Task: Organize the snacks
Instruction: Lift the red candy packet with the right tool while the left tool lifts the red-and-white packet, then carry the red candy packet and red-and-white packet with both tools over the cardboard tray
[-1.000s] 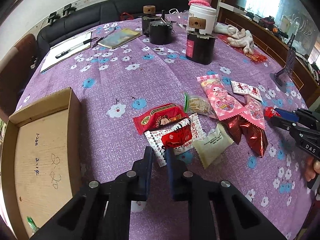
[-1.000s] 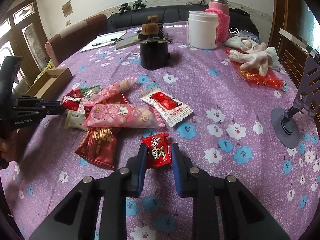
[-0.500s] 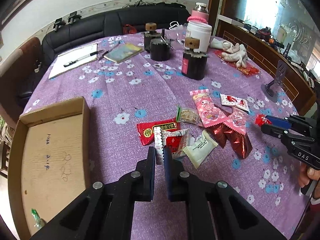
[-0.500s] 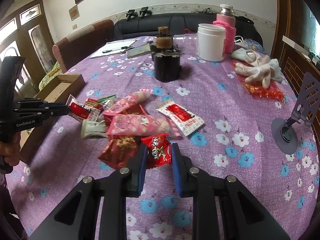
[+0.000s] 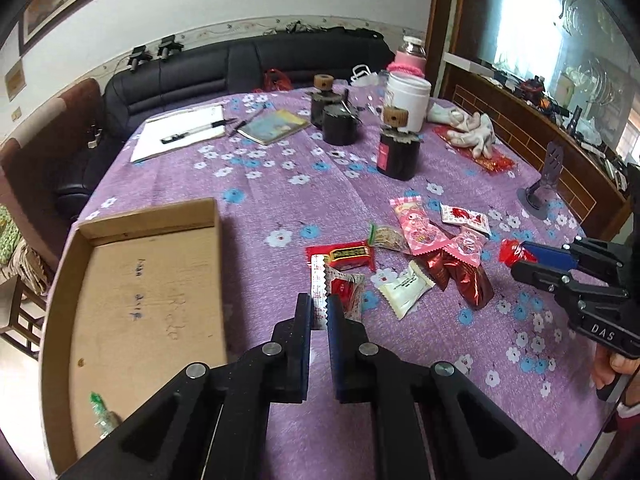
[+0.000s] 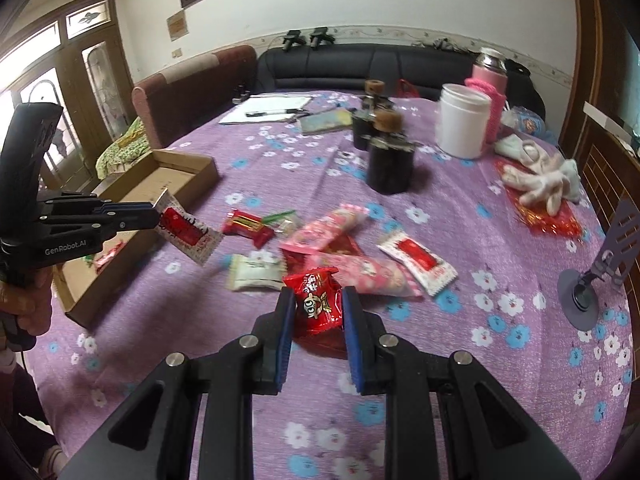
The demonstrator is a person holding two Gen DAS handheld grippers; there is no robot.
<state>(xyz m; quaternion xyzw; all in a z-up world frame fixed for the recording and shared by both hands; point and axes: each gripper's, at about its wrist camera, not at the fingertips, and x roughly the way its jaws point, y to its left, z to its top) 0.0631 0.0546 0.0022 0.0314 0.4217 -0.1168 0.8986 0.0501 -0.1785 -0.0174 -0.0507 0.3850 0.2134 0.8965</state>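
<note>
Purple floral worktop (image 5: 280, 184): left tool (image 5: 319, 310) clenched a crinkly white-red packet (image 6: 186, 234) by its edge; right tool (image 6: 316, 312) pinched a light, puffy red snack (image 6: 318, 304) mid-body.

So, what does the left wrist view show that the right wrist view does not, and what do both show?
Only the left wrist view shows the whole inside of the cardboard box, with handwriting on its floor and a green wrapper.

Only the right wrist view shows the door with glass panes and the left gripper from the side, lifting the white and red packet clear of the table.

Both show the purple tablecloth, the snack pile, the white jar, and the right gripper shut on the red snack.
</note>
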